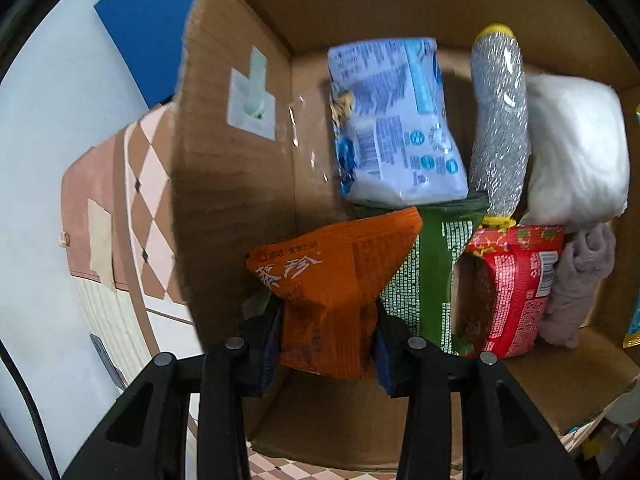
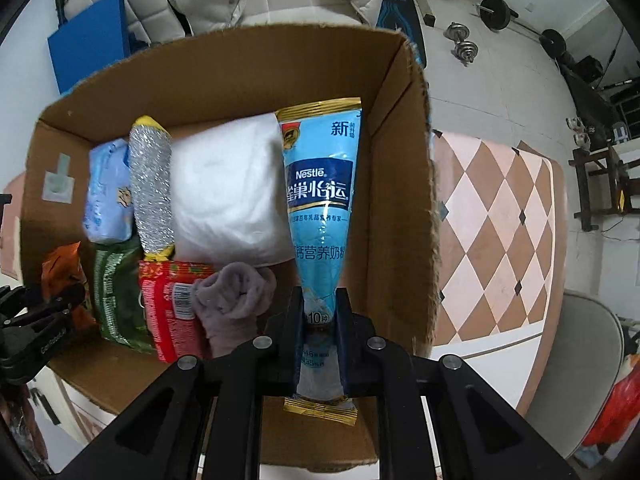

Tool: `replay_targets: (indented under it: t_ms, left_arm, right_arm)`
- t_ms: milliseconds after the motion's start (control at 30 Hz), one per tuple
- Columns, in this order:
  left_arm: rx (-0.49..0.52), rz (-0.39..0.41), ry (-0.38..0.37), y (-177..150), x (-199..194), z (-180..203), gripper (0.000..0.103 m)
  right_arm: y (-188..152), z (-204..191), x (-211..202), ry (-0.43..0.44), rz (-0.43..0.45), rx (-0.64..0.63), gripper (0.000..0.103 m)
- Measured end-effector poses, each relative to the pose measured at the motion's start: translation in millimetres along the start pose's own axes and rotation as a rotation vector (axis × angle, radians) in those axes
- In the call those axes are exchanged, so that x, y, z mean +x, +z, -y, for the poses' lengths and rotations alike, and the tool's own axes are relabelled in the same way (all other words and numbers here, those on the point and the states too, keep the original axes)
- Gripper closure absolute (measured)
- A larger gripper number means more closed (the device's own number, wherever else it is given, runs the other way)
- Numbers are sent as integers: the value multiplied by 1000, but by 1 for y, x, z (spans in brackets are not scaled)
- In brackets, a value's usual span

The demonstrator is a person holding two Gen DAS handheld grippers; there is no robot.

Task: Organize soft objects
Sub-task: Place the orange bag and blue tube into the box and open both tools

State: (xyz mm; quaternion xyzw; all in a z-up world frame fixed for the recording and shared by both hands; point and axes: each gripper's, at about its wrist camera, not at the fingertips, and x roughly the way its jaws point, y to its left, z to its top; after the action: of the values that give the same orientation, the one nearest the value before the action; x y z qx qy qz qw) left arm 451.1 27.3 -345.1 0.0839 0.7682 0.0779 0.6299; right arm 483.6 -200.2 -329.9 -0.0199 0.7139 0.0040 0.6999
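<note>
My left gripper (image 1: 326,336) is shut on an orange snack bag (image 1: 340,280) and holds it inside the cardboard box (image 1: 232,184) near its left wall. My right gripper (image 2: 320,320) is shut on a blue Nestle milk powder pouch (image 2: 320,184), held over the right side of the box (image 2: 404,184). In the box lie a light blue pack (image 1: 396,120), a silver scrubber roll (image 1: 498,120), a white pillow bag (image 1: 576,152), a green bag (image 1: 436,264), a red bag (image 1: 516,288) and a grey sock (image 1: 580,280). The left gripper also shows in the right wrist view (image 2: 60,304).
The box stands on a table with a pink and brown checked cloth (image 2: 492,216). A blue panel (image 2: 92,40) stands behind the box. A white chair (image 2: 580,360) is at the right. Dumbbells (image 2: 464,44) lie on the floor beyond.
</note>
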Motion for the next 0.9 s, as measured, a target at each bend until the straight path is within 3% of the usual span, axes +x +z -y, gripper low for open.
replay_targets:
  t_ms: [100,167,200,233,433,567,633,800,900]
  left_arm:
    - [-7,-19,-8,-2,5,-3,63]
    - [-15,0,-14,-3,0,-6,53]
    - [-21,9,-25,-3,-1,-9,50]
    - [-28,18,-38,-3,-5,-11,47]
    - [-60,72,-137,-6,-30,-17,16]
    - [-78,101,-189,-13,-46,-20,12]
    - [-98,114,-227,-20,-48,-26,3]
    - [-124,157,-272,-42,-59,-27,3]
    - [-120,188,-252,-56,-63,-24,3]
  right_arm:
    - [3,-4,6,-20,-22,-23,79]
    - [3,-5,5,-18,-26,-25,53]
    - [3,-5,3,-18,-26,-25,34]
    - [3,-6,2,-15,-24,-29,29]
    - [-4,-8,-10,8,-23,-23,26]
    - [-15,-12,-21,42,-10,-32,12]
    - [-22,-14,-27,61,1,-38,0]
    - [-48,-16,-39,60,49,-32,0]
    - [-61,-19,-39,55,61,-23,0]
